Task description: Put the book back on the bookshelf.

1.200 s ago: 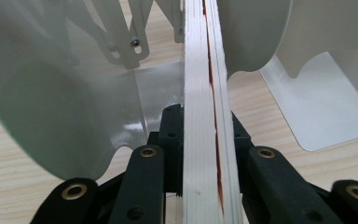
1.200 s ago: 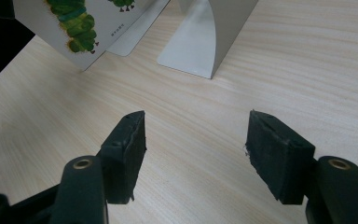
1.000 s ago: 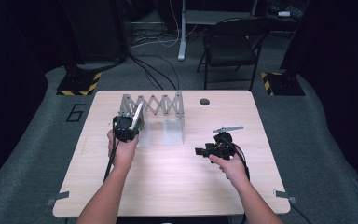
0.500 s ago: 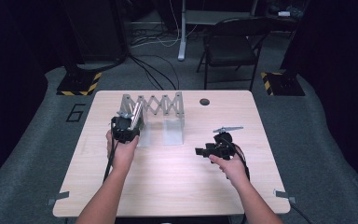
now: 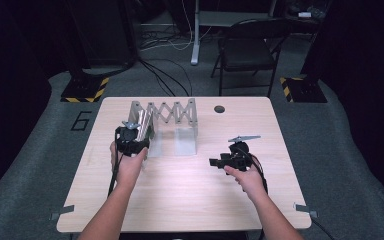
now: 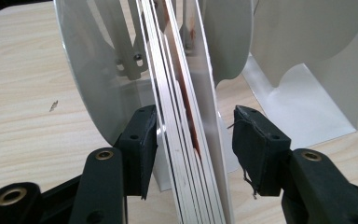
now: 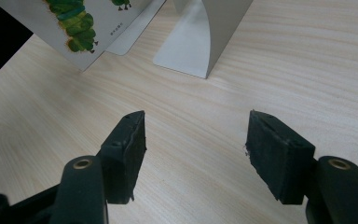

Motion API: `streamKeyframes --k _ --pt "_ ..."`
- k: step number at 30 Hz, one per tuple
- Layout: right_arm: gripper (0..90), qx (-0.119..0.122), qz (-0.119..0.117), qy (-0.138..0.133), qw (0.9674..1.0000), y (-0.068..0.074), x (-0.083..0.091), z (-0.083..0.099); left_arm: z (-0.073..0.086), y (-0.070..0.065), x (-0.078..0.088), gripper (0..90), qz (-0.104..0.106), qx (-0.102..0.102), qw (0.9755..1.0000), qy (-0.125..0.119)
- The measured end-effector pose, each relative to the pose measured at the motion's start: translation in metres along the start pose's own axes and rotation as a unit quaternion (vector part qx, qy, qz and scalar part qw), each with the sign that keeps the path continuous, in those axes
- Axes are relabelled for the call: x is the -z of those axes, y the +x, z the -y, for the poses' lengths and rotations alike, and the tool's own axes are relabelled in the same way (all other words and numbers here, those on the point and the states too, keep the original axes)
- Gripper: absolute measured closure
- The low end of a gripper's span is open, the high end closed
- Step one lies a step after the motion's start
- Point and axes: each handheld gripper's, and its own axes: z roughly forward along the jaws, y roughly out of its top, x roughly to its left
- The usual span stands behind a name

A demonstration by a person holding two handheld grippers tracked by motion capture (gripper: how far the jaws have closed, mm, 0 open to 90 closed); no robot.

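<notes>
nearest me the two forearms come in over the wooden table point(image 5: 180, 200). the right gripper point(image 5: 225, 161) hangs low over bare wood at the right, well apart from everything, its jaws spread with nothing between them – in the right gripper view just tabletop lies between the pads point(image 7: 126, 149). farther off in that view sits the foot of a metal divider point(image 7: 193, 42), and beside it the corner of a picture book point(image 7: 74, 28) with a green caterpillar printed on it.

the left gripper point(image 5: 131, 141) is up against the left end of the metal rack point(image 5: 170, 115), a stretch-out book stand with a zigzag lattice along its back. its jaws have just been opening: in the left gripper view they stand spread on either side of a thin book point(image 6: 186, 140) whose stacked white page edges run up the middle. the left pad point(image 6: 142, 144) sits right at the book's side, whether touching i cannot tell, and the right pad point(image 6: 251, 144) stands clear of it – so no pinch.

the book stands upright on its edge in the leftmost slot of the rack, between a curved metal plate point(image 6: 93, 70) on one side and another plate point(image 6: 228, 37) just behind it. the next slot, to the right, shows only its flat metal floor point(image 6: 303, 107).

beyond the rack, a small dark hole point(image 5: 219, 109) in the tabletop; past the table edge, a folding chair point(image 5: 247, 50) and loose cables point(image 5: 165, 75) on the grey floor.
</notes>
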Motion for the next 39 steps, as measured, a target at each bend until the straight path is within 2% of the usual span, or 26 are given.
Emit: streamKeyframes --k 7,12,17,21,26,29,30,39 --pt "37.6 0.002 0.0 0.001 1.0 0.001 0.0 0.0 0.002 0.0 0.014 50.4 0.008 -0.012 0.9999 -0.005" --pt "37.6 0.002 0.002 0.002 1.0 0.0 0.0 0.0 0.002 0.004 0.026 50.4 0.022 -0.011 0.9996 -0.012" --pt "37.6 0.006 0.004 0.001 1.0 -0.001 -0.001 0.0 0.003 0.005 0.041 50.5 0.05 -0.004 0.9985 -0.019" --pt "37.6 0.005 0.002 0.005 1.0 -0.001 -0.002 0.001 0.004 0.003 0.048 50.5 0.06 -0.006 0.9978 -0.028" --pt "37.6 0.004 0.002 0.004 1.0 -0.001 -0.002 0.001 0.006 0.0 0.058 50.4 0.075 -0.021 0.9965 -0.029" --pt "37.6 0.004 0.002 0.002 1.0 -0.002 -0.002 0.001 0.009 -0.001 0.064 50.4 0.085 -0.024 0.9958 -0.024" --pt "37.6 0.006 0.001 0.002 1.0 -0.002 -0.002 0.001 0.01 -0.002 0.065 50.4 0.084 -0.024 0.9957 -0.03" --pt "37.6 0.003 0.003 0.004 1.0 -0.001 -0.002 0.002 0.023 -0.001 0.08 49.7 0.102 -0.037 0.9937 -0.031"
